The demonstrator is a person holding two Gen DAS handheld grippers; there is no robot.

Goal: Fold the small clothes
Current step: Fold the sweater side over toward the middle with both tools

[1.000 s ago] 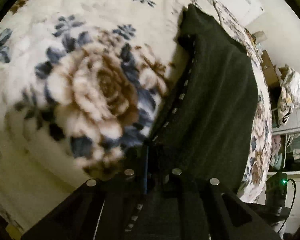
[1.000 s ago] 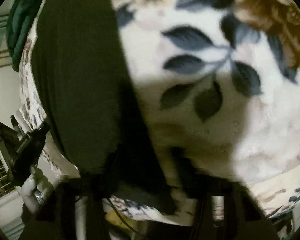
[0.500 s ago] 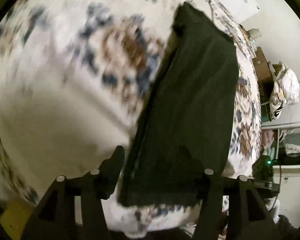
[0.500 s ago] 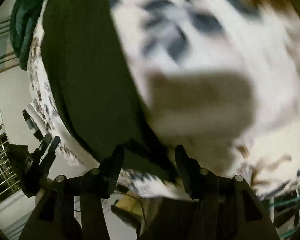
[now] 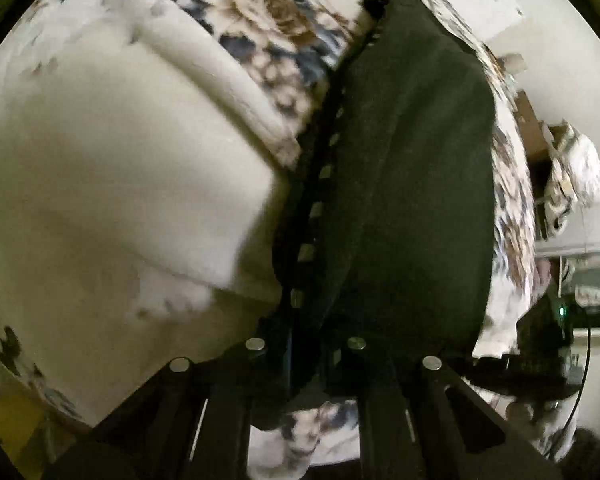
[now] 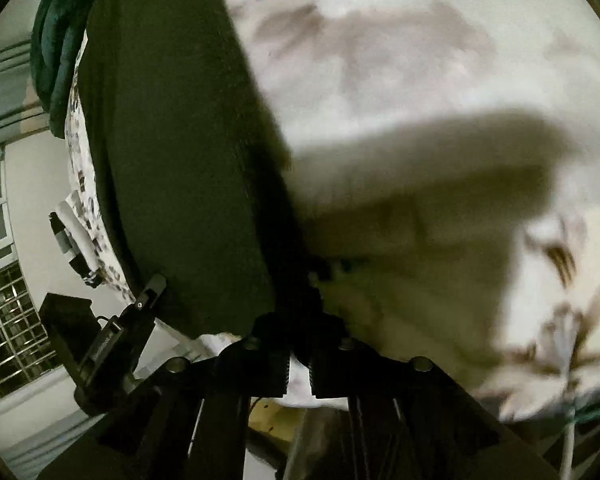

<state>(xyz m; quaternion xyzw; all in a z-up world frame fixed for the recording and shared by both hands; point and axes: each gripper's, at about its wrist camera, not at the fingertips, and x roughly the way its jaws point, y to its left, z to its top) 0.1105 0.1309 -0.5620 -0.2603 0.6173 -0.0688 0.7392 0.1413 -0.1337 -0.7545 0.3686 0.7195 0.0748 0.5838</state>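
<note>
Both grippers have closed since half a second ago: the left gripper and right gripper are now pinching the near edge of the dark garment, which is lying on the flowered blanket of the bed.

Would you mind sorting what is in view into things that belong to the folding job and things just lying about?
Job:
- dark garment
- left gripper, shut on its near edge
- right gripper, shut on its corner

Lying about:
- floral blanket underneath
- green bundle
- patterned bag
</note>
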